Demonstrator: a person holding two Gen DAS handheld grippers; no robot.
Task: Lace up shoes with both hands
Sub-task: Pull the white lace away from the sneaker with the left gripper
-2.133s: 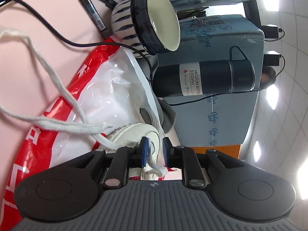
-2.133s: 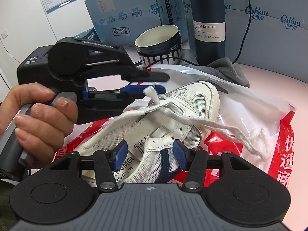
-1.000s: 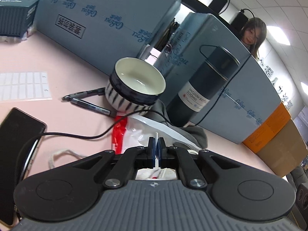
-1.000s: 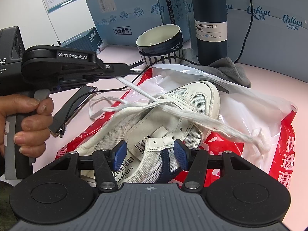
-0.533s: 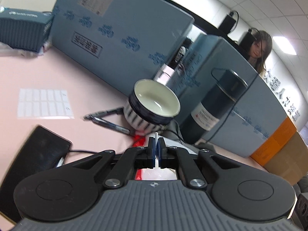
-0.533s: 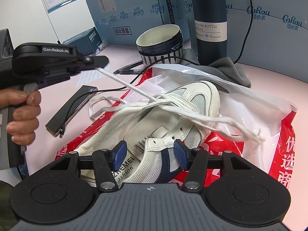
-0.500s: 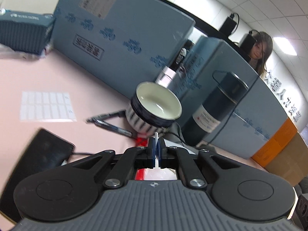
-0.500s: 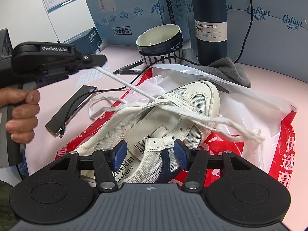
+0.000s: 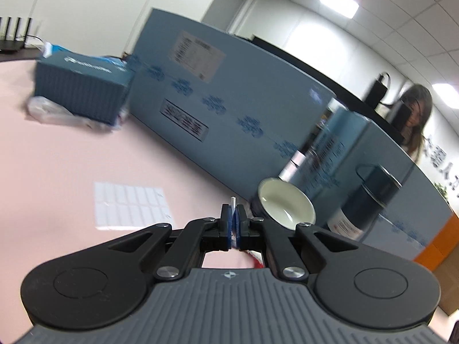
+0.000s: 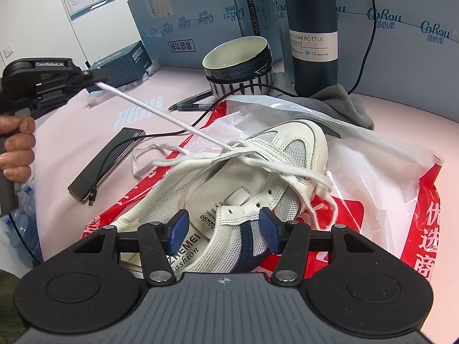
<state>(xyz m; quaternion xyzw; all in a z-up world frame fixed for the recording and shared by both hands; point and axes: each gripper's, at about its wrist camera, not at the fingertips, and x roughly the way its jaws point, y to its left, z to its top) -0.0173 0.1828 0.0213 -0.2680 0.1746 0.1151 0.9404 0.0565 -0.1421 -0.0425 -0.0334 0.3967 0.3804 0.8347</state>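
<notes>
A white mesh shoe (image 10: 287, 154) lies on a red and white plastic bag (image 10: 373, 172), toe pointing away. My right gripper (image 10: 223, 229) straddles its rear part near the navy stripe, pads against the shoe on both sides. A white lace (image 10: 160, 114) runs taut from the front eyelets up to my left gripper (image 10: 97, 81) at the far left, held by a hand (image 10: 14, 149). The left wrist view shows the left gripper (image 9: 233, 220) shut on the lace tip (image 9: 233, 203). The other lace end lies loose over the shoe's right side.
A phone (image 10: 106, 163) with a black cable lies left of the bag. Behind the shoe stand a striped bowl (image 10: 238, 57), a dark vacuum bottle (image 10: 311, 43), pens (image 10: 192, 103), a grey cloth (image 10: 338, 106) and blue boxes (image 10: 183, 20). A label sheet (image 9: 129, 206) lies on the pink table.
My left gripper has drawn up and to the left, away from the shoe, pulling more lace through and stretching it taut. The right gripper and the shoe have stayed put.
</notes>
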